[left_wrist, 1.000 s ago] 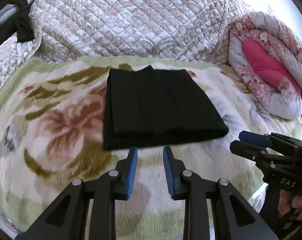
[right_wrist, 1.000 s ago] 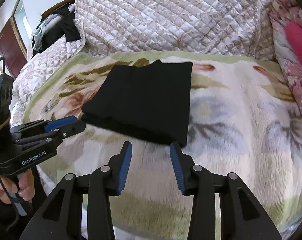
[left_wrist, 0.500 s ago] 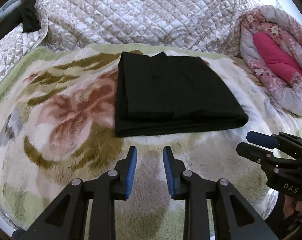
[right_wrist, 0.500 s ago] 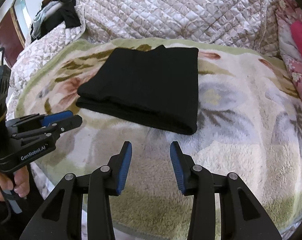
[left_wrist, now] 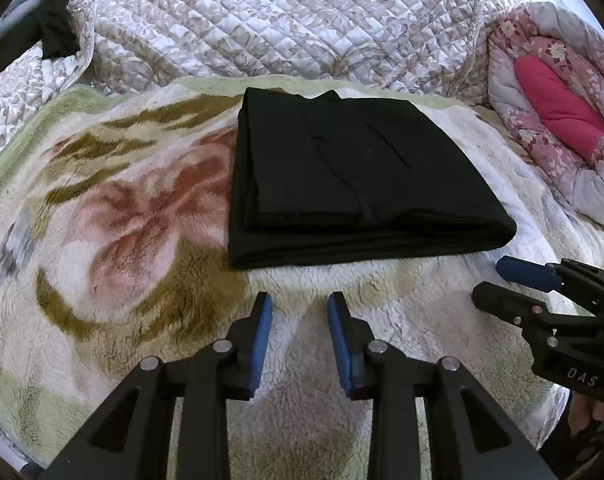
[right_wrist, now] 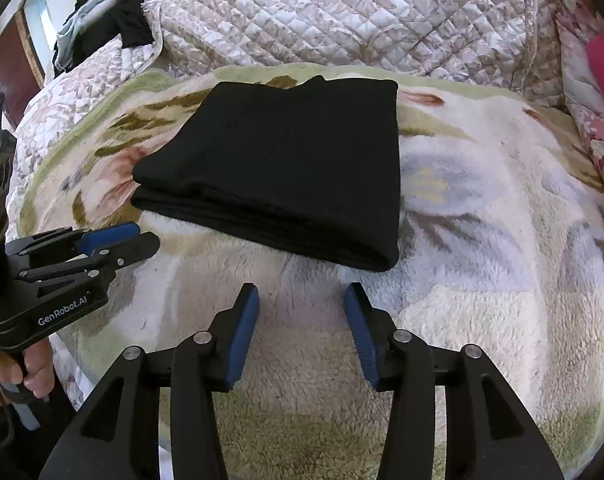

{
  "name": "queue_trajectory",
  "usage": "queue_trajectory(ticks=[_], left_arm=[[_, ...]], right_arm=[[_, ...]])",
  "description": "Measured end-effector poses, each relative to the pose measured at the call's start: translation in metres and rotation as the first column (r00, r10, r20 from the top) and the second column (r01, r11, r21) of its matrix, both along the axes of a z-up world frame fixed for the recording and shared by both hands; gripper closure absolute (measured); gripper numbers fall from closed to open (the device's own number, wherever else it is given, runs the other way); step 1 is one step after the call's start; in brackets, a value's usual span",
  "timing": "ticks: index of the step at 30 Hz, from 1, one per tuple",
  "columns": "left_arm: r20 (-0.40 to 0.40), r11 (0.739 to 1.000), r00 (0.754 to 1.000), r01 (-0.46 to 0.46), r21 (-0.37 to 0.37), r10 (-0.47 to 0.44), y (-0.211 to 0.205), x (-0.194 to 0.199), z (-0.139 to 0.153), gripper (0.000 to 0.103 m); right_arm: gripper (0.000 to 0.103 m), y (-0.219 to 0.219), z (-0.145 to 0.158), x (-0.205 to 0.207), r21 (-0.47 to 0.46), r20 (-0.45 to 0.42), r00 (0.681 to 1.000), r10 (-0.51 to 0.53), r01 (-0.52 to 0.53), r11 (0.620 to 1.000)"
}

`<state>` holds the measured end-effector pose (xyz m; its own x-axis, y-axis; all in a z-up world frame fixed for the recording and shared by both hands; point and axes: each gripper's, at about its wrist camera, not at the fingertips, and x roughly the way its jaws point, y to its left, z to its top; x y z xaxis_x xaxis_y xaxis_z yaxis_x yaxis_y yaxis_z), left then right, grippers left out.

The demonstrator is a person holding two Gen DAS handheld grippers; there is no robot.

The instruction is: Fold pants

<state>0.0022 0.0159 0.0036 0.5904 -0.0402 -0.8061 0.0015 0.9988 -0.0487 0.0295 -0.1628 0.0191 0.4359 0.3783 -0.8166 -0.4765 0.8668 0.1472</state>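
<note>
A: Item one: black pants [left_wrist: 354, 172], folded to a thick rectangle, flat on the fleece floral blanket [left_wrist: 113, 240], toward its far side, just short of the quilted cover [left_wrist: 261, 20].

B: Tongs?

A: Left gripper [left_wrist: 299, 302]: released, jaws opening, nothing between them, short of the near folded edge. Right gripper [right_wrist: 302, 292]: released, jaws opening wider, likewise empty, near the bundle's near right corner.

B: Risks?

A: Judged, not observed. If another fold is intended, the stacked layers may slide apart when a jaw catches only the top ply. The deep pile may get pinched along with the cloth, dragging the blanket and skewing the bundle. A lift by one hand ahead of the other would likely splay the stack.

B: Differences between views?

A: Left wrist view: seam and crease lines on the top face, a stepped upper layer set back from the near edge, and the pink rolled duvet [left_wrist: 558, 112] at right. Right wrist view: the rounded fold along the right side, clothes heaped [right_wrist: 101, 28] at far left, and a hand [right_wrist: 29, 364] on the left tool's handle.
</note>
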Motion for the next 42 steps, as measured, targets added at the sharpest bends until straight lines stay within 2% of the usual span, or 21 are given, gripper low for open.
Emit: queue_trajectory(ticks=[25, 42], left_arm=[[-0.004, 1.0, 1.0, 0.0, 0.013, 0.0, -0.0008, 0.0001, -0.0023, 0.066], [-0.004, 1.0, 1.0, 0.002, 0.026, -0.002, -0.0039, -0.0016, -0.0028, 0.064]], right_arm=[[0.046, 0.0023, -0.0029, -0.0016, 0.002, 0.004, 1.0, 0.002, -0.002, 1.0], [0.045, 0.0034, -0.0035, -0.0015, -0.001, 0.002, 1.0, 0.001, -0.001, 1.0]])
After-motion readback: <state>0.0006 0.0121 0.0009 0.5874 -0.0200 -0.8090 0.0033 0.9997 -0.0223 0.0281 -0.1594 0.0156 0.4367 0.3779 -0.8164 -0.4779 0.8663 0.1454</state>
